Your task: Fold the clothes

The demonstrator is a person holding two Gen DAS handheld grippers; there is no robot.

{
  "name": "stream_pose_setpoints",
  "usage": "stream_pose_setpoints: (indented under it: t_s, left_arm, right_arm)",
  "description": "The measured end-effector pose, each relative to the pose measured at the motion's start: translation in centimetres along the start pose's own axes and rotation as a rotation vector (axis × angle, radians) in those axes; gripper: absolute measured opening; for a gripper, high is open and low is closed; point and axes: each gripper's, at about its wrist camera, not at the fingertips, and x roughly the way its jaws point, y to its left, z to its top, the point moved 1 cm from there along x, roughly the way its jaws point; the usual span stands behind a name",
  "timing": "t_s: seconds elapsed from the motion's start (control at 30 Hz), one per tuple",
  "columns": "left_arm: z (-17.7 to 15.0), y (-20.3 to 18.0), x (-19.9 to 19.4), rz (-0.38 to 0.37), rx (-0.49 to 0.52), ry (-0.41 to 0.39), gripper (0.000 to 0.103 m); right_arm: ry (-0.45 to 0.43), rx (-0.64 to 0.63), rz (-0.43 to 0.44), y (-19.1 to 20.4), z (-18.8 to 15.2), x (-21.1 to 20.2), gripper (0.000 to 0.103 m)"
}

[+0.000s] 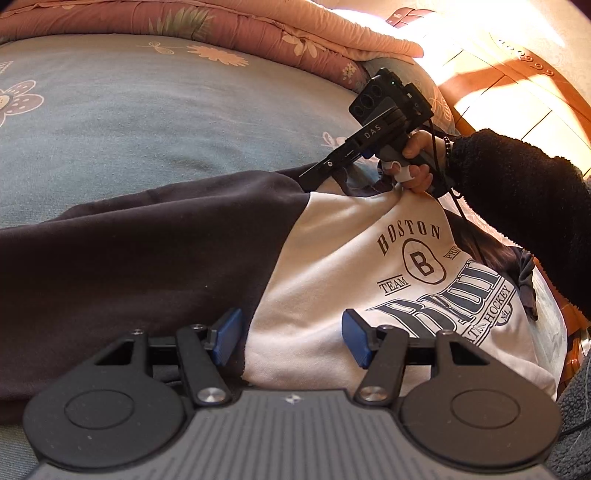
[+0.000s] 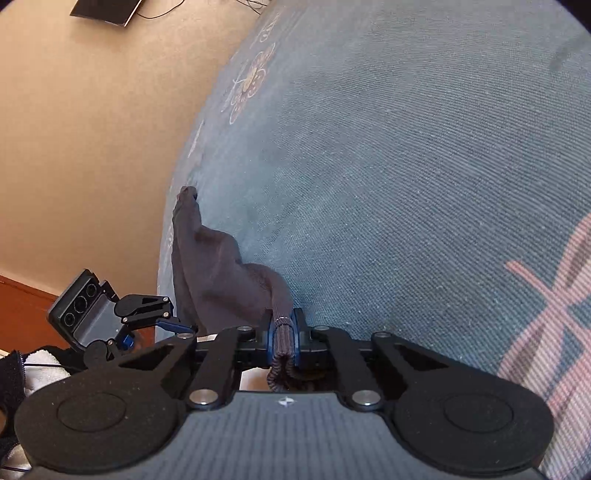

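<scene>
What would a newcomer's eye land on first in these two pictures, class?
Probably the white sweatshirt with dark sleeves and its bold BOSTON print, spread on the blue flowered bedspread just ahead of the left gripper, whose jaws stand apart. Next, the right gripper, jaws shut on a dark ribbed cuff, with sunlit pink quilt behind.

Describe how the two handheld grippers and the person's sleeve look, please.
Each gripper, left and right, has black linkage arms, round black pivot discs, silver screws, blue pads and a ribbed grey body. The right one carries a black camera block marked "DAS", with a thin black cable. The sleeve is black fleece; a beaded bracelet shows.
</scene>
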Motion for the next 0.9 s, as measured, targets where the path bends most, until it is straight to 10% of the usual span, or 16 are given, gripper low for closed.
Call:
stream_pose_setpoints:
  t_s: [0.37,0.9]
  left_arm:
    - [0.1,-0.5,0.4,0.022,-0.008,-0.006,0.061]
    - [0.9,-1.0,-2.3,0.045,-0.019,-0.069,0.061]
  right_arm:
    - [0.052,-0.476,-0.575,10.6,-0.9,2.9,0.010]
    - [-0.244,-0.405,-0.978,9.8,4.1,-0.7,0.010]
